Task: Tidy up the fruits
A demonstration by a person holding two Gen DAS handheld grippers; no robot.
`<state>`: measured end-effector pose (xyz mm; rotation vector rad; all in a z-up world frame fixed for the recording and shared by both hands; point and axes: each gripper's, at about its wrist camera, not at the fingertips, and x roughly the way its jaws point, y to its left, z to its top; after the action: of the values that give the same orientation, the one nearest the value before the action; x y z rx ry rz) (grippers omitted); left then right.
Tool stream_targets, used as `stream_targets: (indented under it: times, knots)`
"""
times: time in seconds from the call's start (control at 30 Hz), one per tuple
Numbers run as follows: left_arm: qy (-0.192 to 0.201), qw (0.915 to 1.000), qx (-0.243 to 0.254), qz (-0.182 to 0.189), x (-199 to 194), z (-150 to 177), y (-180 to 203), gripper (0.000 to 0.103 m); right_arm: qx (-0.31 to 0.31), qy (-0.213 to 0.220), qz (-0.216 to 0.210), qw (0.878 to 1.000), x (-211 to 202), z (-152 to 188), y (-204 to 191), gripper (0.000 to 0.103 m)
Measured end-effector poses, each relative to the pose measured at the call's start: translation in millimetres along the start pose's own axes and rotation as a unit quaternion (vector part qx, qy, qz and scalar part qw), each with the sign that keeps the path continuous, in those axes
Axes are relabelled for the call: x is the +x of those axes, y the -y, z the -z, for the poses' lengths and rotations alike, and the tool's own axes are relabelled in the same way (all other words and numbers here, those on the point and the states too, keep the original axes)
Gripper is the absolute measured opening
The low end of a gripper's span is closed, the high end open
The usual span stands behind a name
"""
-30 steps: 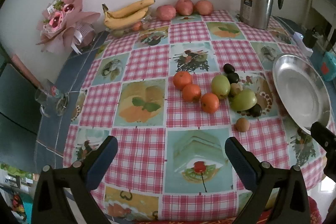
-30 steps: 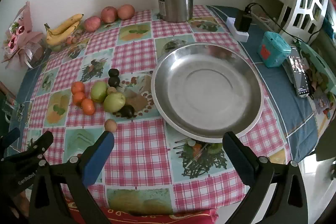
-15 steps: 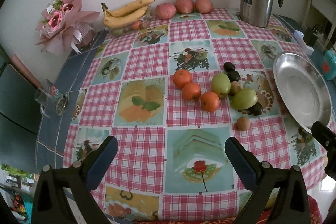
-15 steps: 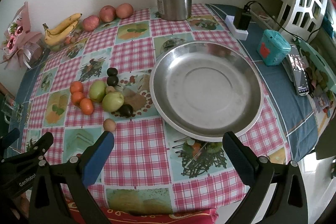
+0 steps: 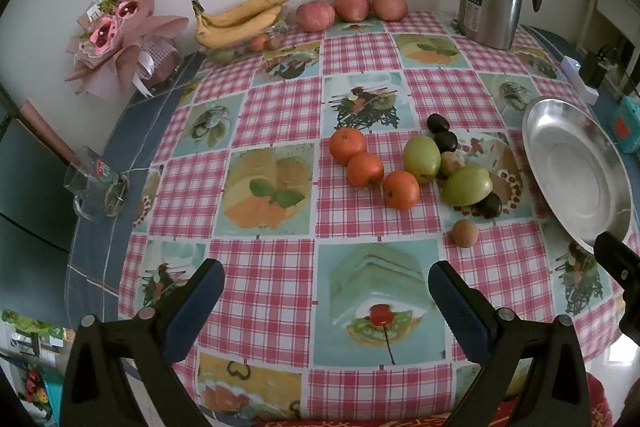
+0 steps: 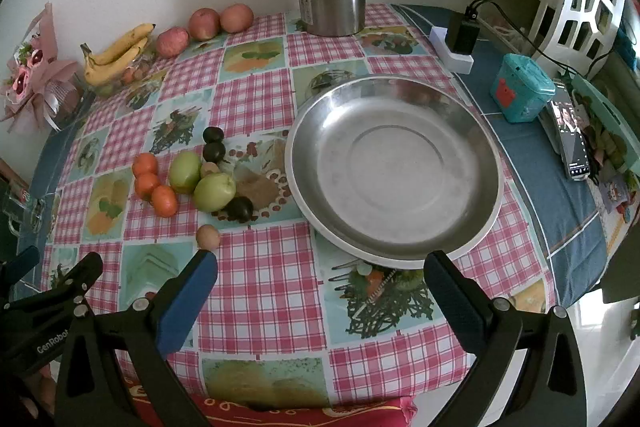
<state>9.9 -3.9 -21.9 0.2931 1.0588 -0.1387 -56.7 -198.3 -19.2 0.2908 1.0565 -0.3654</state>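
I'm holding both grippers — left [image 5: 326,301] and right [image 6: 320,291] — wide apart and empty over the table's near edge. Little is changing since a second ago: the view is only drifting slightly. The fruit [image 5: 416,167] is sitting untouched mid-table, left of the empty dish [image 6: 394,171] — nothing sorted yet.

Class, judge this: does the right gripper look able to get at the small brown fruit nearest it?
Probably yes. The right gripper is open and empty, and the small brown fruit sits apart from the cluster, just ahead of its left jaw, with only bare tablecloth between.
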Motion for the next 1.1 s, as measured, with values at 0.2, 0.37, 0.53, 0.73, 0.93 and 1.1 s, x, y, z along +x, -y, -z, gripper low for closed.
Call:
stream_targets:
  times: [0.2,0.37,0.53,0.73,0.93,1.1]
  knots:
    - [-0.006,1.0000,-0.001,0.000,1.7,-1.2,1.3,0.103,0.000,-0.005,-0.001,1.000,1.1,-1.4,0.3,0.103]
    - [-0.008,1.0000,0.000,0.002,2.4,-1.8,1.9,0.103,-0.001,-0.012,-0.005,1.000,3.3,-1.8,-0.6,0.103]
    - [-0.011,0.9999,0.000,0.003,3.2,-2.2,2.2,0.103,-0.002,-0.015,-0.006,1.000,4.3,-3.2,0.0,0.103]
    - [-0.012,0.9999,-0.001,0.003,3.4,-2.1,2.2,0.103,-0.002,-0.016,-0.006,1.000,4.3,-2.9,-0.4,0.103]
    - [-0.011,0.9999,-0.001,0.003,4.0,-2.0,1.8,0.103,-0.002,-0.015,-0.005,1.000,4.3,-2.8,-0.6,0.103]
    - [-0.012,0.9999,-0.001,0.004,4.0,-2.2,2.0,0.103,-0.002,-0.015,-0.006,1.000,3.4,-3.0,-0.4,0.103]
